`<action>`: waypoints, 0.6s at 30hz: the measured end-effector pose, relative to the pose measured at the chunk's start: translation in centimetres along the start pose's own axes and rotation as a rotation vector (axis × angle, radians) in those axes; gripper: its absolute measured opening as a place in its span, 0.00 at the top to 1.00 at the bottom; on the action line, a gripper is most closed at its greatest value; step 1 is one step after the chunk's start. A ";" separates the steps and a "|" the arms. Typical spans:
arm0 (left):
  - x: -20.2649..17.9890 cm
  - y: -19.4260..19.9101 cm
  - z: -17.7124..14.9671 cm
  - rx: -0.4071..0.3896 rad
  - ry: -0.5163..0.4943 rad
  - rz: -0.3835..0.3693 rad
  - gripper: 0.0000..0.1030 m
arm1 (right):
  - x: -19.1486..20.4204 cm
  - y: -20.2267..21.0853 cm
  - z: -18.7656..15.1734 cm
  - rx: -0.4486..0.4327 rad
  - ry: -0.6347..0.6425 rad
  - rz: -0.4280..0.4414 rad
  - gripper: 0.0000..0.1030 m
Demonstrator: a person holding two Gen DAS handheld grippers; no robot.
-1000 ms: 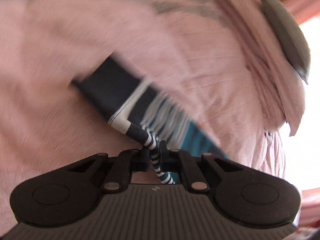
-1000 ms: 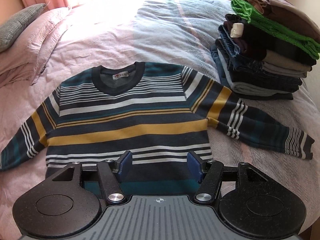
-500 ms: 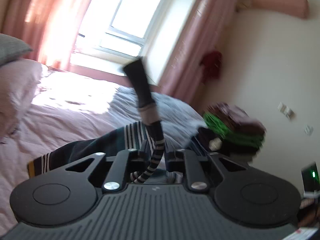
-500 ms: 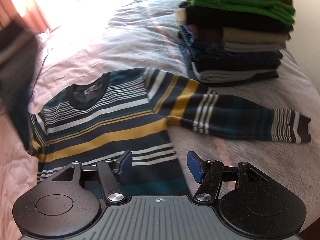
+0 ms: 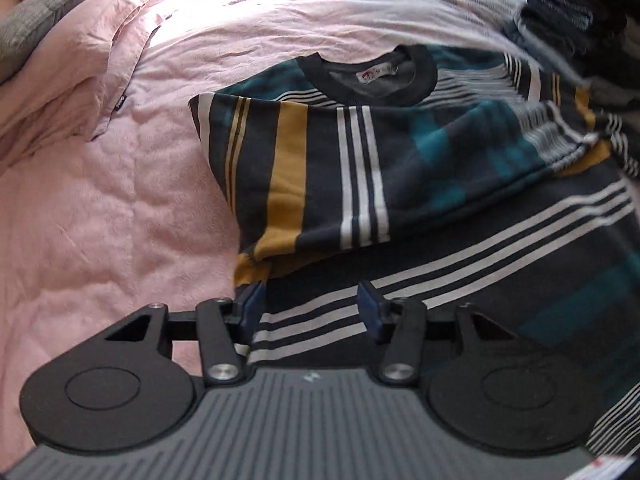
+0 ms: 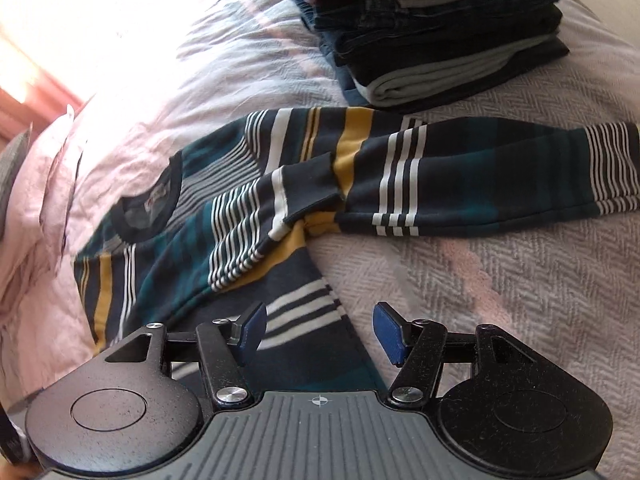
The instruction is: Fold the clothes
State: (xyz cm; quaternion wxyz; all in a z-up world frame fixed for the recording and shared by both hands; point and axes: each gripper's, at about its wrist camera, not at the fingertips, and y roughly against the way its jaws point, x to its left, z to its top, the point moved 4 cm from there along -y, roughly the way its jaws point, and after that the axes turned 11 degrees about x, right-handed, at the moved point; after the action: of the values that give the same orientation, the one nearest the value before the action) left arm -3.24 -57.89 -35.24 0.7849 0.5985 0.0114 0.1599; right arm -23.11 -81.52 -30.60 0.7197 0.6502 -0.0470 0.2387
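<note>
A navy, teal and mustard striped sweater (image 5: 500,248) lies flat on the pink bedspread (image 5: 100,220). Its left sleeve (image 5: 352,168) is folded across the chest below the collar (image 5: 372,76). My left gripper (image 5: 310,306) hovers over the sweater's lower left body, its jaws opening with nothing between them. In the right wrist view the same sweater (image 6: 180,248) shows with the folded sleeve cuff (image 6: 308,192) on the chest and the other sleeve (image 6: 480,176) stretched out to the right. My right gripper (image 6: 318,330) stands open above the hem's right edge, holding nothing.
A stack of folded clothes (image 6: 440,40) sits on the bed beyond the outstretched sleeve, also blurred at the top right of the left wrist view as a dark pile (image 5: 580,8). Pink pillows (image 5: 72,60) and a grey cushion (image 5: 36,28) lie at the far left.
My left gripper, earlier shut on the striped sleeve cuff, swung it across the chest and let it go. My right gripper dropped lower and shifted right toward the hem, staying open.
</note>
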 end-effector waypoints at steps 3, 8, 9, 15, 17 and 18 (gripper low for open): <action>-0.8 -1.5 0.3 -0.013 -0.162 0.102 0.51 | -0.7 -0.4 0.4 -0.020 -0.069 0.098 0.44; -0.7 -4.7 1.1 -0.026 -0.305 0.214 0.51 | -0.5 -2.6 1.9 -0.074 -0.162 0.243 0.48; -0.5 -4.9 1.2 -0.034 -0.310 0.222 0.51 | -0.2 -3.4 2.3 -0.081 -0.184 0.268 0.52; -0.7 -6.3 1.4 -0.086 -0.421 0.266 0.54 | 0.6 -8.3 5.1 -0.082 -0.266 0.287 0.56; -0.9 -6.9 1.1 -0.095 -0.475 0.280 0.62 | 0.8 -9.9 5.9 -0.069 -0.258 0.264 0.60; -1.0 -7.1 1.0 -0.100 -0.493 0.274 0.79 | 1.0 -10.5 6.2 -0.066 -0.251 0.232 0.80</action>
State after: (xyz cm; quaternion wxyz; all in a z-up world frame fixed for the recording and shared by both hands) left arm -2.27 -60.70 -41.84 0.7637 0.5758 -0.2685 0.1146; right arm -16.48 -87.66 -38.89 0.6969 0.6411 -0.2191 0.2353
